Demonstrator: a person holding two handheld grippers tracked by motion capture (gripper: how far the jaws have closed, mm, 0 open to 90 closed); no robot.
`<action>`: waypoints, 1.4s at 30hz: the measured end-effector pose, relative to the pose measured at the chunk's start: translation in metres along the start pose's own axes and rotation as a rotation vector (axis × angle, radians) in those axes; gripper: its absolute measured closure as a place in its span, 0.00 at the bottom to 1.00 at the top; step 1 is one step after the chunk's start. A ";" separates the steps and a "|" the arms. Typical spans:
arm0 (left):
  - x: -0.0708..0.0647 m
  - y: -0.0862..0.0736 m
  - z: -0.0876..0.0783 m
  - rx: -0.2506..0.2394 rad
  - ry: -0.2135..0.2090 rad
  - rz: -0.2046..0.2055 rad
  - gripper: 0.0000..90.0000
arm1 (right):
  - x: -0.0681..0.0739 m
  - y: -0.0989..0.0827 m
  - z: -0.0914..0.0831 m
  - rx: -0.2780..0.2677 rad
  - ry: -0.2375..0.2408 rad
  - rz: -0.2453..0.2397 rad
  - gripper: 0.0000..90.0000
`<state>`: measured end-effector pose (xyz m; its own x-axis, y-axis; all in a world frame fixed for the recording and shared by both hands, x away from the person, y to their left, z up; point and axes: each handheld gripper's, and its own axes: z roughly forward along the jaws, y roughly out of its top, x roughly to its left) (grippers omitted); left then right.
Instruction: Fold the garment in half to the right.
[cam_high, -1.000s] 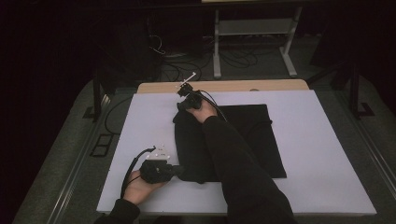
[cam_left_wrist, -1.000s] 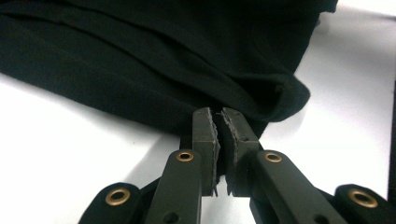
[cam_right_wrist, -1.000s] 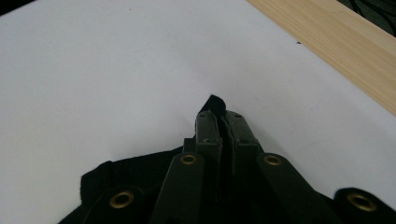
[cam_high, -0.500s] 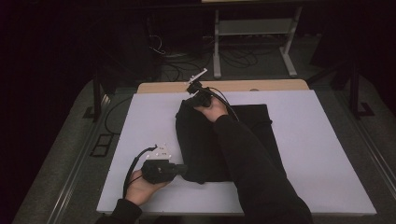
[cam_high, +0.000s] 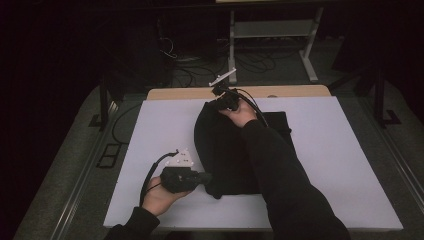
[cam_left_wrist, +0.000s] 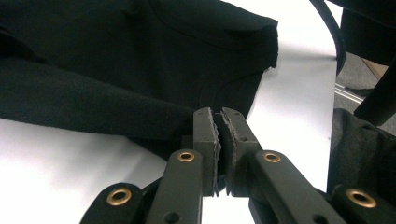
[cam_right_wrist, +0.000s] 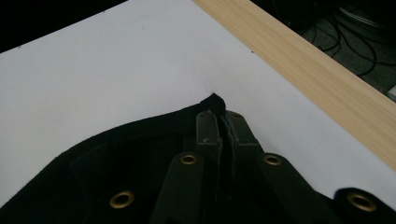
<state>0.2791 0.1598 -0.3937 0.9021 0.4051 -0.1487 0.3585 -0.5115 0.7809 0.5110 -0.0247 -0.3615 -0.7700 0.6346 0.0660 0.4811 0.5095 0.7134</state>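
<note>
Black garment (cam_high: 225, 150) is lying on the white worktop (cam_high: 150, 130), roughly centre, with its left side being folded or dragged across the rest. Left hand-held gripper (cam_high: 202, 178) is sitting at the near left edge of the cloth, low over the worktop; in the left gripper view its jaws are pressed together on a fold of the black fabric (cam_left_wrist: 140, 112), a thin layer pinched between the pads. Right hand-held gripper (cam_high: 220, 95) is reaching out to the far edge of the garment, near the wooden strip (cam_high: 300, 91) at the back of the worktop; in the right gripper view its jaws are also clamped tight on a corner of the cloth, a small tip of fabric (cam_right_wrist: 215, 100) poking out past the jaw ends.

Judgement: the two pinch points are on the same side of the garment, near and far, so that the whole edge can be carried over as one straight line for a fold. The right sleeve (cam_high: 280, 170) is lying across the cloth, covering its middle. Grips are close to the hem, so slipping out is the likely risk.
</note>
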 end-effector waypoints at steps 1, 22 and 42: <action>-0.001 0.002 0.001 0.001 -0.003 0.004 0.93 | 0.000 0.000 -0.002 -0.003 -0.004 0.007 0.94; -0.007 0.019 0.017 0.012 -0.032 0.039 0.93 | -0.008 -0.013 -0.021 -0.016 -0.015 0.007 0.94; -0.019 0.052 0.040 0.021 -0.077 0.104 0.93 | -0.029 -0.027 -0.048 -0.049 -0.042 0.025 0.94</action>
<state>0.2906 0.0948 -0.3743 0.9502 0.2900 -0.1144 0.2663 -0.5640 0.7816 0.5004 -0.0847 -0.3493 -0.7392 0.6712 0.0550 0.4778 0.4650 0.7453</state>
